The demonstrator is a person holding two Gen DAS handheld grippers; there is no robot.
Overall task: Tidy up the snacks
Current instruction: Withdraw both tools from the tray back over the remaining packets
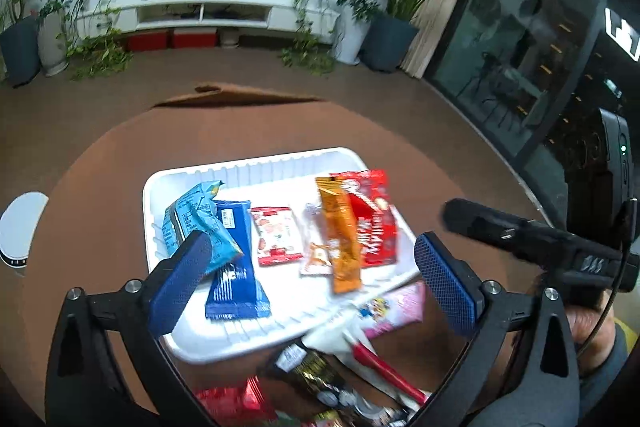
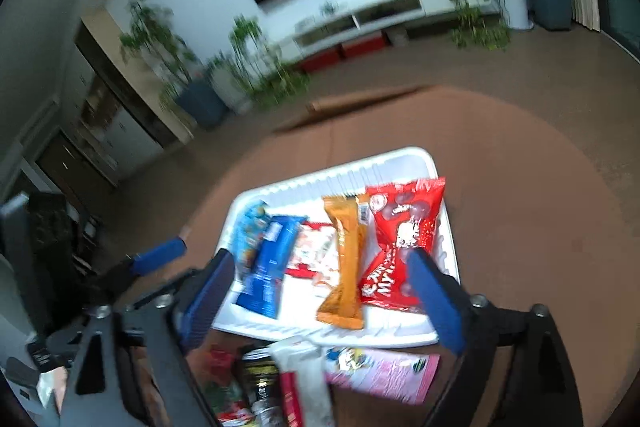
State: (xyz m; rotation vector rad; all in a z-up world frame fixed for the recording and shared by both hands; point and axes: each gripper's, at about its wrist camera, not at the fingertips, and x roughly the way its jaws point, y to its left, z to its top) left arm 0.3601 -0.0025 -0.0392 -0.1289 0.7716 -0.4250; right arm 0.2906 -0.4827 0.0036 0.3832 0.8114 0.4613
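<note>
Left wrist view: left hand-held gripper spread, empty, above white tray. Right hand-held gripper likewise spread. Sorted snacks lie side by side; unsorted packets, blurred, probably await pickup at 6 o'clock on the counter.

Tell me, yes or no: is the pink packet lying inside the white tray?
No. The pink packet lies on the brown table, outside the near rim of the white tray.

Loose snack pile cut off by bottom edge; labels blurred.
</note>
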